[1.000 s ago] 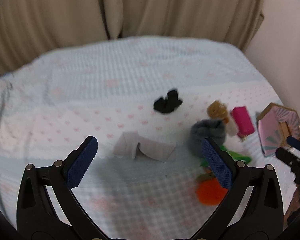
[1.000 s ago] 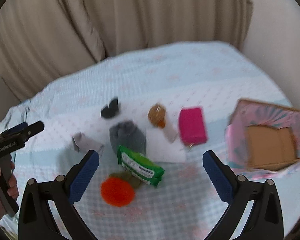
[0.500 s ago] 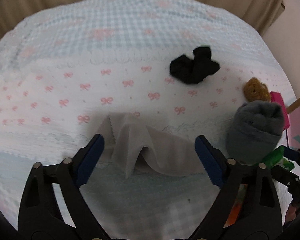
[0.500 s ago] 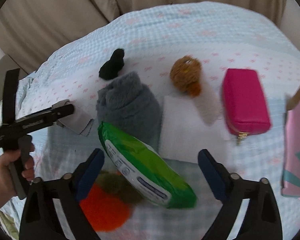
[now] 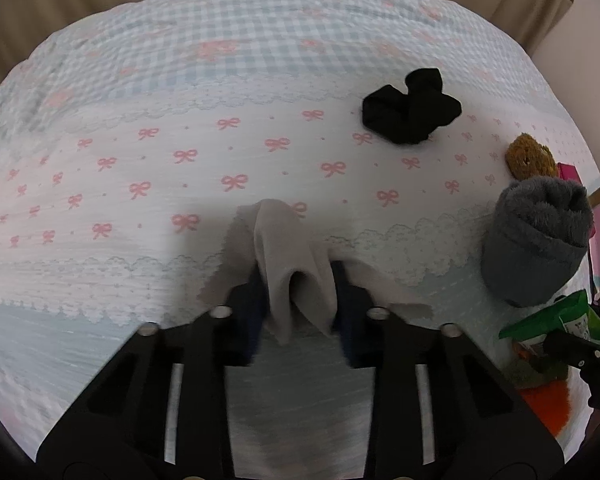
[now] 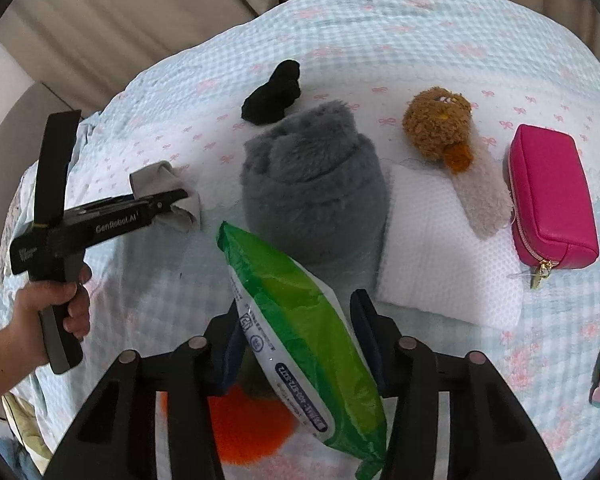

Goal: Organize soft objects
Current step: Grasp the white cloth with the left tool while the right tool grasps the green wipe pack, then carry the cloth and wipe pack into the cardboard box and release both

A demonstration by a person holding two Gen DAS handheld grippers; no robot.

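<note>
While both tools are closing | left tool (image 5: pixel 298 304) pinching grey cloth (image 5: pixel 296 280) | right tool (image 6: pixel 296 344) closing round green packet (image 6: pixel 300 344), contact unclear | lift judged next

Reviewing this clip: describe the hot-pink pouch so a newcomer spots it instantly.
Start at the rolled grey fleece mid-bed and go right past the folded white cloth. The hot-pink pouch lies flat beyond it. It is the only smooth zippered thing, with a gold pull, beside the fuzzy brown plush toy.

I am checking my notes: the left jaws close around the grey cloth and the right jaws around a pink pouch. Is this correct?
Not quite. The right wrist view shows the green wipes packet between the right jaws; the pink pouch lies apart on the bedspread. The left jaws do close around the grey cloth.
</note>
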